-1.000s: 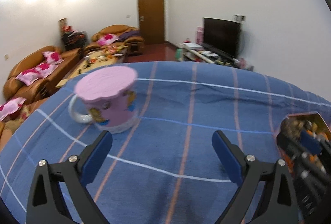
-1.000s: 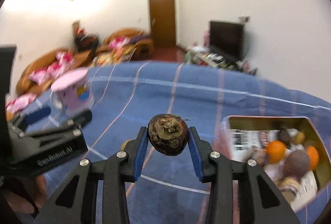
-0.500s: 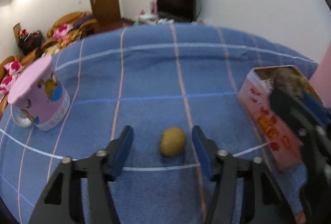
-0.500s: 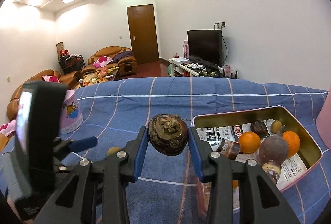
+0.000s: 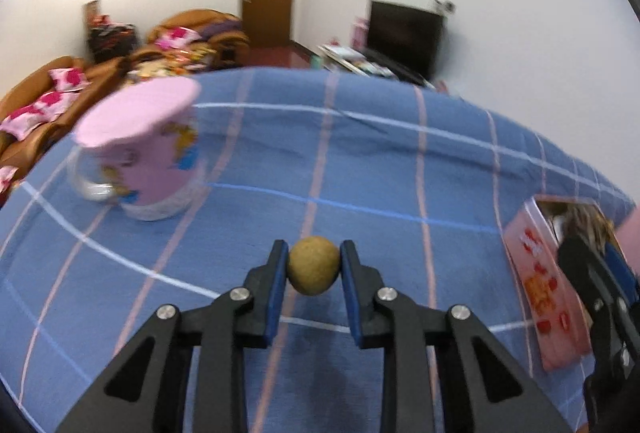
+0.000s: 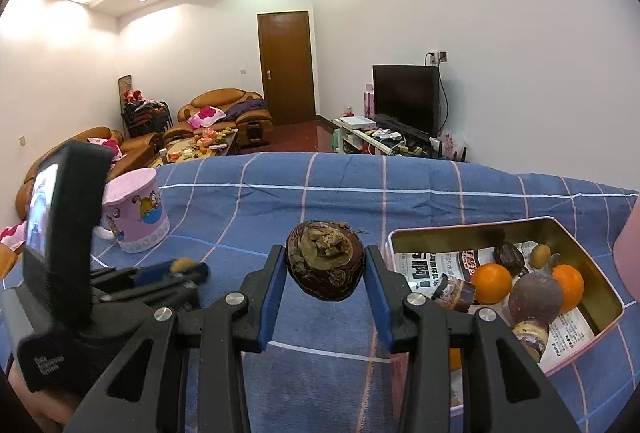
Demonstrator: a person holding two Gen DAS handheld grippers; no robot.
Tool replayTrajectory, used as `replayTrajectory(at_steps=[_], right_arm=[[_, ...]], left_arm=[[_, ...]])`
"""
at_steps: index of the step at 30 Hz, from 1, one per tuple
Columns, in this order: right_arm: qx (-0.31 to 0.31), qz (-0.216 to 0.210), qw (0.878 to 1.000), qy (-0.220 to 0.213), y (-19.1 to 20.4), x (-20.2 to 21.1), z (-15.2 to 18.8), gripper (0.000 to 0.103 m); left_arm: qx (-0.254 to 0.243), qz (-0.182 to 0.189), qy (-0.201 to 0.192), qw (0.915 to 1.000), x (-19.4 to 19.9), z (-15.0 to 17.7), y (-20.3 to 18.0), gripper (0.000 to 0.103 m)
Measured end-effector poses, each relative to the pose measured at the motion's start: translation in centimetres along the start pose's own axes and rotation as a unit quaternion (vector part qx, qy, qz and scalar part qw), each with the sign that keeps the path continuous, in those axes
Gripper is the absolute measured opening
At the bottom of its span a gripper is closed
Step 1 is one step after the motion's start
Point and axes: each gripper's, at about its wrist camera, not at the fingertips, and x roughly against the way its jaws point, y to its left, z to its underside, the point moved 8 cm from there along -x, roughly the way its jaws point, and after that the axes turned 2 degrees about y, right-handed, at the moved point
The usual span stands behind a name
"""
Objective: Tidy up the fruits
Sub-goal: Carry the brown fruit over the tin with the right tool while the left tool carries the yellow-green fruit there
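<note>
My left gripper (image 5: 314,265) is shut on a small tan round fruit (image 5: 313,265), both blue pads pressing its sides just above the blue checked cloth (image 5: 360,169). My right gripper (image 6: 325,265) is shut on a dark brown wrinkled fruit (image 6: 325,260), held above the cloth. To its right lies an open pink tin (image 6: 592,337) lined with newspaper, holding two oranges (image 6: 491,283), a dull purple fruit (image 6: 535,292) and other small dark fruits. In the left wrist view the tin (image 5: 540,293) shows at the right edge. The left gripper also appears low left in the right wrist view, its tan fruit (image 6: 182,265) partly visible.
A pink cartoon mug (image 5: 148,153) with a pink lid stands on the cloth at the left, also seen as the mug (image 6: 138,211) in the right wrist view. Beyond the cloth's far edge are sofas, a low table, a door and a television.
The left gripper's jaws went from wide open to shut on the tan fruit. The left view swung from the mug to the fruit. The right gripper kept its hold on the brown fruit.
</note>
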Motion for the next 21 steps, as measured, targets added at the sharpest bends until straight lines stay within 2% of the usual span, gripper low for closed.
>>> replayTrajectory(at_steps=[4, 10, 15, 17, 19, 21], right_arm=[[0.013, -0.009, 1.000, -0.015, 0.7, 0.6, 0.0, 0.041], [0.022, -0.008, 1.000, -0.020, 0.8, 1.2, 0.2, 0.041], [0.010, -0.004, 1.000, -0.014, 0.0, 1.2, 0.3, 0.041], [0.006, -0.004, 1.000, -0.013, -0.2, 1.4, 0.4, 0.041], [0.005, -0.003, 1.000, -0.014, -0.3, 1.7, 0.5, 0.041], [0.005, -0.004, 1.000, -0.014, -0.5, 1.9, 0.7, 0.041]], left_arm=[[0.015, -0.033, -0.033, 0.9988, 1.3, -0.4, 1.0, 0.028], [-0.007, -0.063, -0.089, 0.9940, 3.4, -0.7, 0.6, 0.028], [-0.020, -0.066, -0.108, 0.9917, 4.5, -0.5, 0.2, 0.028], [-0.016, -0.043, -0.111, 0.9928, 4.7, -0.5, 0.3, 0.028], [0.001, 0.031, -0.106, 0.9938, 5.0, -0.2, 0.0, 0.028], [0.018, 0.100, -0.094, 0.9904, 5.0, 0.2, -0.8, 0.028]])
